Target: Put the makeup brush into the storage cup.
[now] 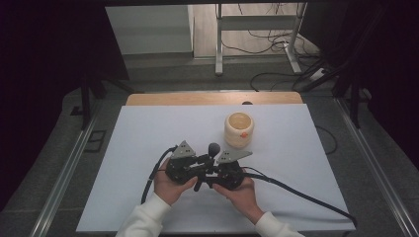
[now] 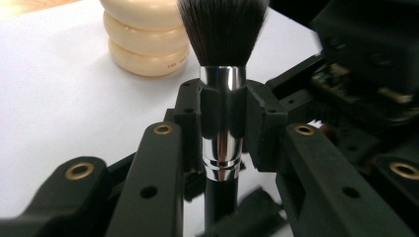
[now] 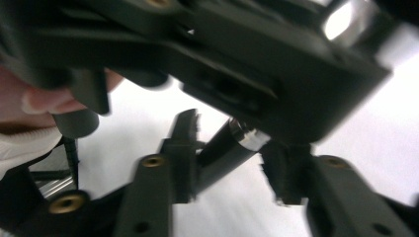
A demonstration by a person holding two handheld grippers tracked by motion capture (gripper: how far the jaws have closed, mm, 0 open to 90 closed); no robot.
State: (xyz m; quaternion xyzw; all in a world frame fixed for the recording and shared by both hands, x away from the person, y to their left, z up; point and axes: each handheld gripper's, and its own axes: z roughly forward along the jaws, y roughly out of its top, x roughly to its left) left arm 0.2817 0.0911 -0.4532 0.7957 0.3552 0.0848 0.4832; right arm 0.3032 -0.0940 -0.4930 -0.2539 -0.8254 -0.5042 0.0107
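Cream ribbed jar (image 1: 239, 130) just beyond the brush (image 1: 213, 148), on white table (image 1: 148, 133).

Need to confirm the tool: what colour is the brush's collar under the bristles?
Shiny silver on the brush, clearest in the left gripper view.

The high view looks down on the white table (image 1: 148, 148). Both gripper views sit close (nearly touching), sharing the brush (image 2: 222, 98).
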